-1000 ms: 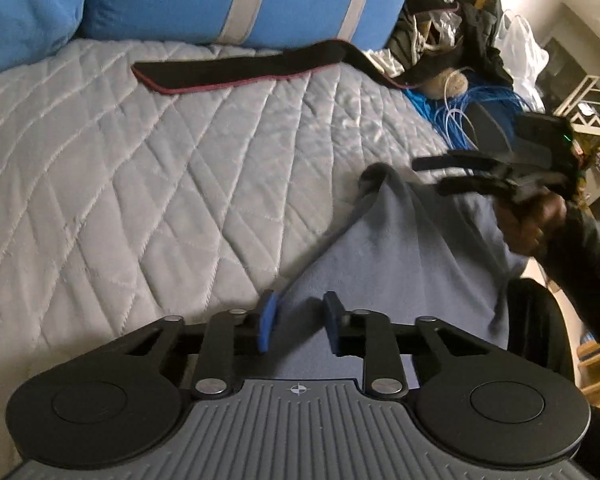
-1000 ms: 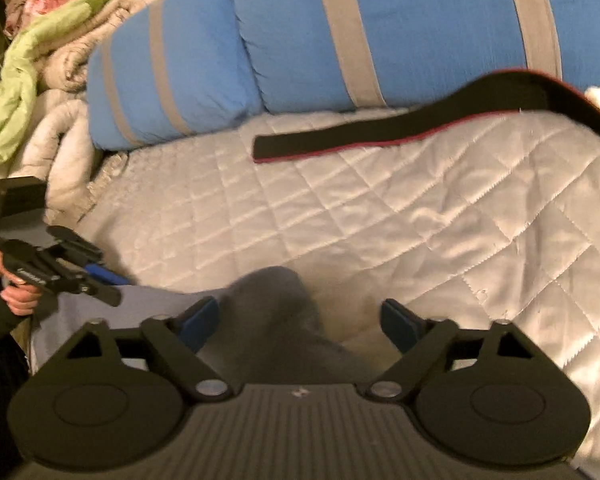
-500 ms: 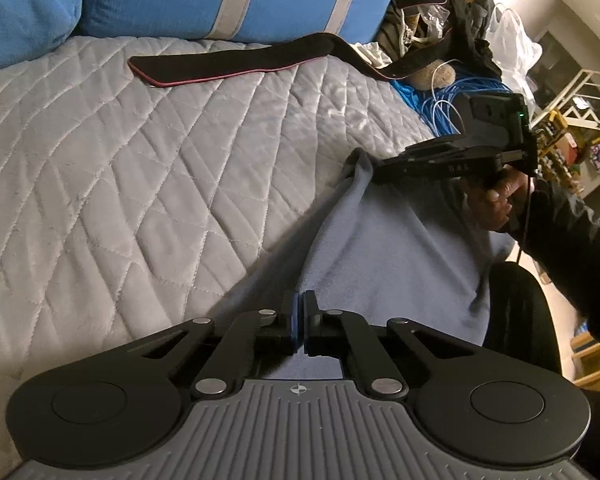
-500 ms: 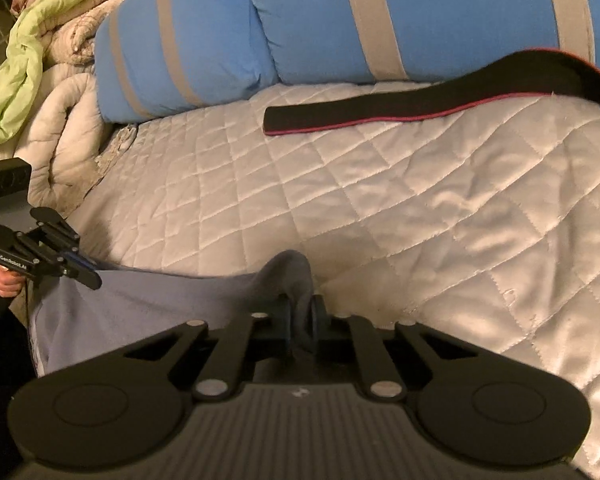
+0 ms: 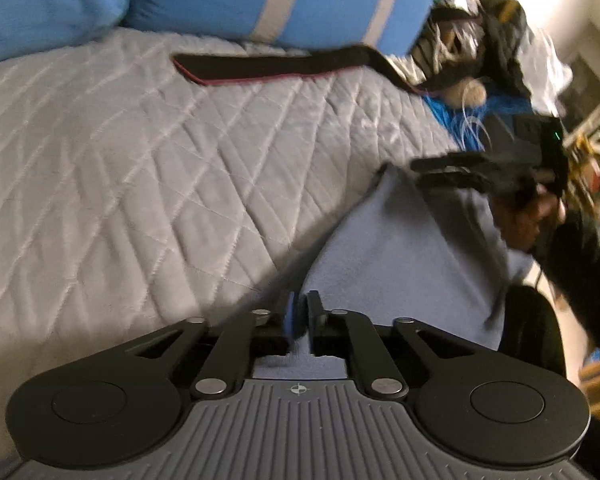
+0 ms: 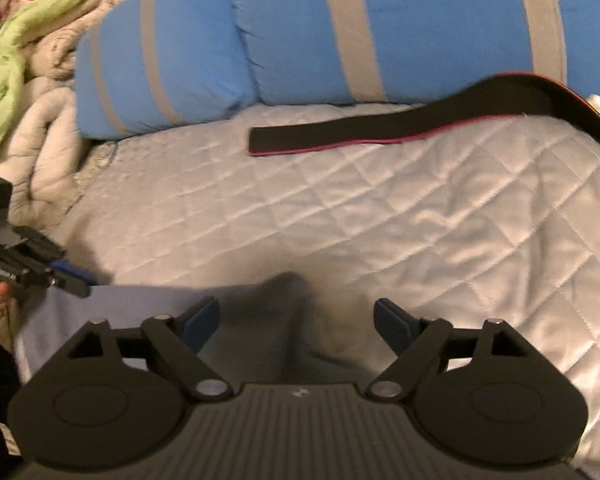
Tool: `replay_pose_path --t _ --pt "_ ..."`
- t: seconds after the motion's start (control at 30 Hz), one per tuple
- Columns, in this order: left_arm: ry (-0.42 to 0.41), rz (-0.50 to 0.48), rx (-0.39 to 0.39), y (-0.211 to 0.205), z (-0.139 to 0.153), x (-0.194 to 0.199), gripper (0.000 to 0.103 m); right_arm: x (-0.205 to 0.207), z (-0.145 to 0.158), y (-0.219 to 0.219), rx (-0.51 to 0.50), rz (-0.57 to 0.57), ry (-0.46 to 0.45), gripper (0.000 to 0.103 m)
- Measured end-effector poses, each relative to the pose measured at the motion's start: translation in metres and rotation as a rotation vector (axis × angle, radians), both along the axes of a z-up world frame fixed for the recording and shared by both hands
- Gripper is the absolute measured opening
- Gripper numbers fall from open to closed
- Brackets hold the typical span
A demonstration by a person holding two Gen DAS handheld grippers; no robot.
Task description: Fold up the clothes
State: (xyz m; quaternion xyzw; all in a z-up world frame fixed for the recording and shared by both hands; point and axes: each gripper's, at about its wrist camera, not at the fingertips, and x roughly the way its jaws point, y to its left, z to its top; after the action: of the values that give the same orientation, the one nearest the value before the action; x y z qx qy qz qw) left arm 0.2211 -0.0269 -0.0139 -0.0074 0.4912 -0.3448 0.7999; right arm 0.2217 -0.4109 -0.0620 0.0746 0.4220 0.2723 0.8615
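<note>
Left gripper [image 5: 299, 312] jaws clamped on grey garment [image 5: 396, 256] edge; right gripper [image 6: 296, 324] jaws spread wide above garment corner on quilted bed [image 6: 380, 216].

I find almost nothing to read here. On the side of my black left-hand gripper [image 6: 74, 282], seen at the near left in my right wrist view, runs a short strip of pale lettering, too blurred and small to make out. On the grey ribbed base just behind my left jaws sits a small printed crosshair mark [image 5: 298, 389], a circle crossed by two lines, with no letters or numbers. The matching spot [image 6: 299, 392] behind my right jaws is only a smudge.
</note>
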Motion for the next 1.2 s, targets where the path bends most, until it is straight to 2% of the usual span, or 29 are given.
replay_pose_path --t 0.03,0.07,0.13,0.3,0.4,0.5,0.57,0.77,0.9,1.07,1.2 --pt "-0.008 0.017 0.000 0.003 0.003 -0.004 0.027 -0.006 0.004 0.004 -0.007 -0.017 -0.012 0.098" --pt "-0.015 0.035 -0.001 0.007 0.005 -0.008 0.031 -0.013 0.007 0.008 -0.016 -0.036 -0.025 0.099" --pt "-0.030 0.070 -0.001 0.013 0.010 -0.016 0.048 -0.029 0.012 0.019 -0.012 -0.053 -0.039 0.102" --pt "-0.068 0.157 -0.003 0.030 0.023 -0.035 0.055 -0.080 0.024 0.060 -0.066 -0.072 -0.121 0.103" --pt "-0.131 0.184 0.025 0.035 0.033 -0.055 0.057 -0.116 0.032 0.092 -0.107 -0.037 -0.196 0.103" --pt "-0.209 0.212 0.045 0.038 0.042 -0.083 0.058 -0.141 0.035 0.114 -0.092 0.000 -0.235 0.103" --pt "-0.261 0.217 0.049 0.037 0.047 -0.099 0.058 -0.151 0.034 0.123 -0.037 0.000 -0.243 0.103" --pt "-0.391 0.196 0.084 0.031 0.053 -0.138 0.058 -0.162 0.017 0.118 0.134 -0.106 -0.248 0.103" --pt "-0.451 0.181 0.143 0.024 0.047 -0.158 0.058 -0.160 0.009 0.116 0.065 -0.187 -0.237 0.103" --pt "-0.486 0.158 0.182 0.014 0.039 -0.167 0.058 -0.162 0.014 0.111 0.108 -0.236 -0.242 0.103" --pt "-0.524 0.171 0.205 0.009 0.036 -0.173 0.058 -0.170 0.020 0.114 0.098 -0.250 -0.271 0.103"
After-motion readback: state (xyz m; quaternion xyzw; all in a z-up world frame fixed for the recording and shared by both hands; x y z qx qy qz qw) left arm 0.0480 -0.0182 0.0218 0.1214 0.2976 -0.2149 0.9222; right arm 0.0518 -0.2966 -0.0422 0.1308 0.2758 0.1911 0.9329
